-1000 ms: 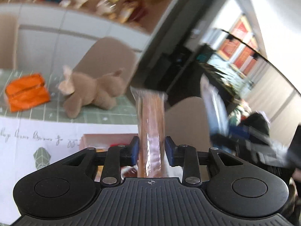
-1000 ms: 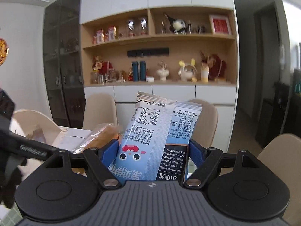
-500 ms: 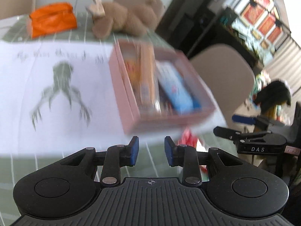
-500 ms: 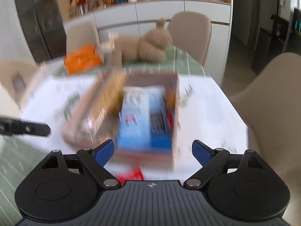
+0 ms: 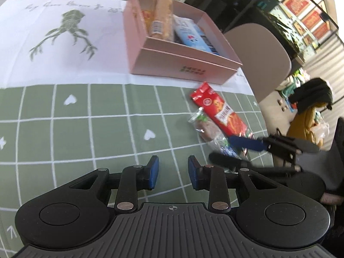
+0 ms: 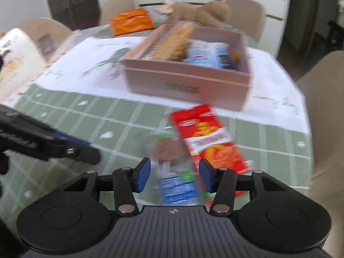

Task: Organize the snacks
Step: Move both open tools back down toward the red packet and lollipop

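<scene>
1. L gripper (image 5: 173,173): jaws partly apart, nothing btwn them, over bare green checked cloth (image 5: 86,129).
2. R gripper (image 6: 174,175): jaws closing around clear-wrapped snack (image 6: 172,163); pads not touching it yet.
3. Red snack pack (image 6: 208,142) just ahead-right of R gripper, beside the clear one.
4. Pink box (image 6: 189,83) w/ snacks farther ahead of both grippers.
</scene>
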